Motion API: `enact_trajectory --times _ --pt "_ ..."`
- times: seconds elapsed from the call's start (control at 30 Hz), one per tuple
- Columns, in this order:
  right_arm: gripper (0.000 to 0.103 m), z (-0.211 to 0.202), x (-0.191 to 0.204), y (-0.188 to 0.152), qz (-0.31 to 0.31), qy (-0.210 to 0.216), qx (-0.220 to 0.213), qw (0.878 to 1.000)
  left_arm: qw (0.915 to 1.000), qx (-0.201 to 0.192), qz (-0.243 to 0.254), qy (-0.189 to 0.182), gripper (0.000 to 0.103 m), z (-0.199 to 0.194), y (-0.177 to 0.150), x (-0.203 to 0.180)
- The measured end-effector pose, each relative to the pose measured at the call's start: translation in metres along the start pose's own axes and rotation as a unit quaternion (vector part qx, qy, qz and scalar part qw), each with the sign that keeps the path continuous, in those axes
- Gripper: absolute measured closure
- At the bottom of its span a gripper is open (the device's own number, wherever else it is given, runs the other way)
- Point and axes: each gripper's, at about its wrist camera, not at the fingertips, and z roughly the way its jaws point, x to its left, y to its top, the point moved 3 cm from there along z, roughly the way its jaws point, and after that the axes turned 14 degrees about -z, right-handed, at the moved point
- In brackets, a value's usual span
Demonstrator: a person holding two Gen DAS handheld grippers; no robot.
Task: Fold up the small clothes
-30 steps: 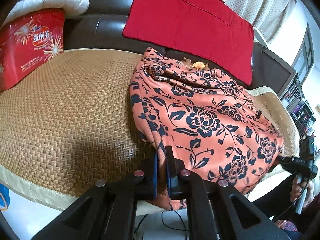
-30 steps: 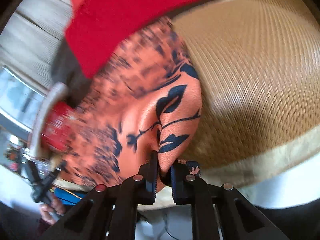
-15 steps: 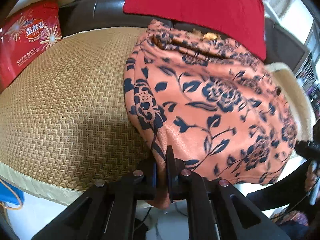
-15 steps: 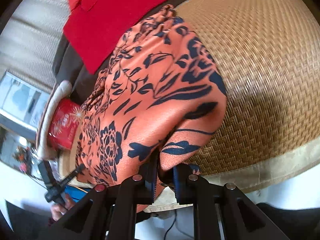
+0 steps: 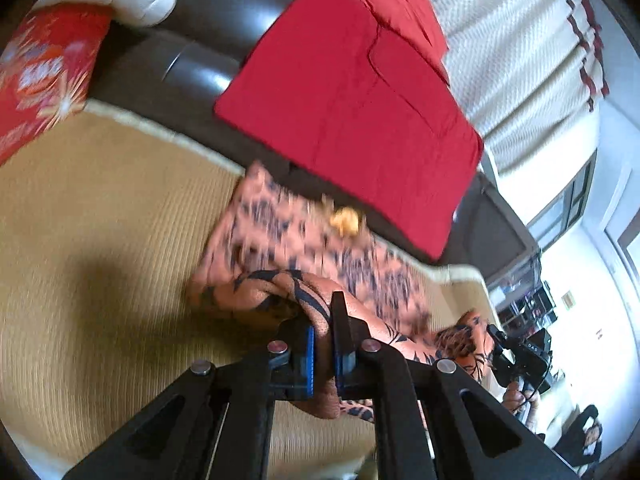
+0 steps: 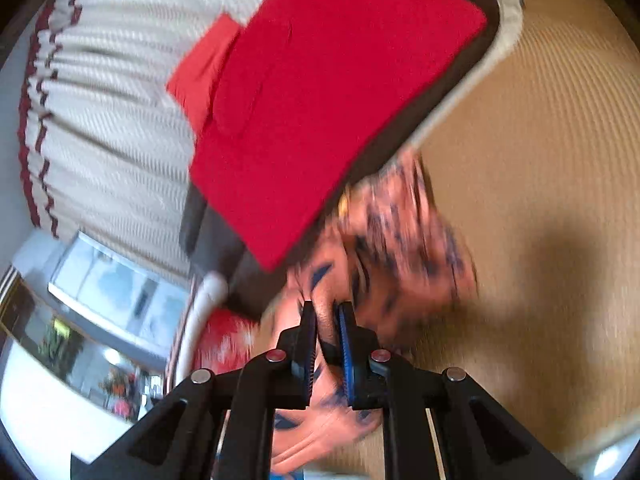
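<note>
a tan woven mat [image 5: 100, 216] with a pale cloth border is covering a dark sofa seat. an orange floral garment [image 5: 288, 236] is lying bunched on the mat, and a red box [image 5: 44, 76] is sitting at the mat's far left corner.

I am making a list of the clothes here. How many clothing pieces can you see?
2. The orange floral garment lies on the woven mat, both claws gripping it. The red garment hangs over the dark sofa back. Others may be hidden.
</note>
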Motion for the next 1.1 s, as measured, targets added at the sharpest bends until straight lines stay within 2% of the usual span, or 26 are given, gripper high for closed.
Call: enact_trajectory --times 0.07,0.13,0.23,0.3,0.33,0.37,0.43,0.5,0.57,0.63,0.67,0.77,0.83,0.9,0.97,1.07,1.1 --pt "0.093 0.022 -0.012 0.04 0.021 -0.003 -0.035 0.999 0.9998 -0.01 0.001 0.016 0.096 0.026 0.034 -0.005" --pt "0.093 0.041 -0.022 0.065 0.036 -0.005 -0.059 0.998 0.9995 -0.008 -0.018 0.026 0.096 0.058 0.064 -0.001" --pt "0.093 0.08 -0.043 0.094 0.067 -0.014 -0.081 0.994 0.9985 0.002 -0.041 0.036 0.096 0.097 0.09 0.012" --pt "0.093 0.104 -0.057 0.103 0.077 -0.027 -0.055 0.995 0.9973 0.006 -0.052 0.05 0.096 0.118 0.095 0.021" --pt "0.09 0.107 -0.059 0.104 0.073 -0.029 -0.044 0.996 0.9974 0.003 -0.056 0.046 0.096 0.123 0.093 0.024" --pt "0.089 0.114 -0.057 0.1 0.051 -0.039 -0.016 0.998 0.9974 -0.002 -0.058 0.044 0.096 0.124 0.09 0.026" --pt "0.089 0.116 -0.057 0.089 0.012 -0.09 0.039 0.995 0.9969 -0.005 -0.061 0.049 0.096 0.126 0.086 0.029" --pt "0.088 0.11 -0.058 0.079 -0.005 -0.104 0.063 0.993 0.9968 0.004 -0.056 0.057 0.096 0.128 0.088 0.026" --pt "0.076 0.095 -0.062 0.068 0.002 -0.113 0.072 0.991 0.9979 -0.007 -0.039 0.052 0.096 0.125 0.092 0.02" --pt "0.012 0.077 -0.064 0.057 0.017 -0.117 0.065 0.991 0.9982 -0.008 -0.035 0.047 0.096 0.122 0.091 0.018" --pt "0.008 0.063 -0.06 0.05 0.027 -0.108 0.038 0.993 0.9983 -0.01 -0.034 0.046 0.096 0.121 0.09 0.018" --pt "0.008 0.039 -0.039 0.043 0.003 -0.076 -0.001 0.997 0.9982 -0.013 -0.038 0.046 0.096 0.118 0.087 0.022" --pt "0.009 0.039 -0.023 0.039 -0.021 -0.059 0.0 0.998 0.998 -0.015 -0.043 0.045 0.096 0.111 0.084 0.024" --pt "0.011 0.051 -0.013 0.035 -0.032 -0.048 0.023 0.998 0.9979 -0.021 -0.043 0.044 0.096 0.104 0.083 0.024" --pt "0.018 0.062 -0.008 0.029 -0.037 -0.041 0.04 0.998 0.9979 -0.028 -0.038 0.043 0.096 0.096 0.08 0.021" --pt "0.026 0.092 -0.008 0.014 -0.047 -0.056 0.091 0.993 0.9979 -0.033 -0.033 0.046 0.096 0.089 0.075 0.017" --pt "0.034 0.095 -0.012 0.009 -0.045 -0.058 0.107 0.991 0.9978 -0.033 -0.033 0.047 0.096 0.089 0.073 0.017"
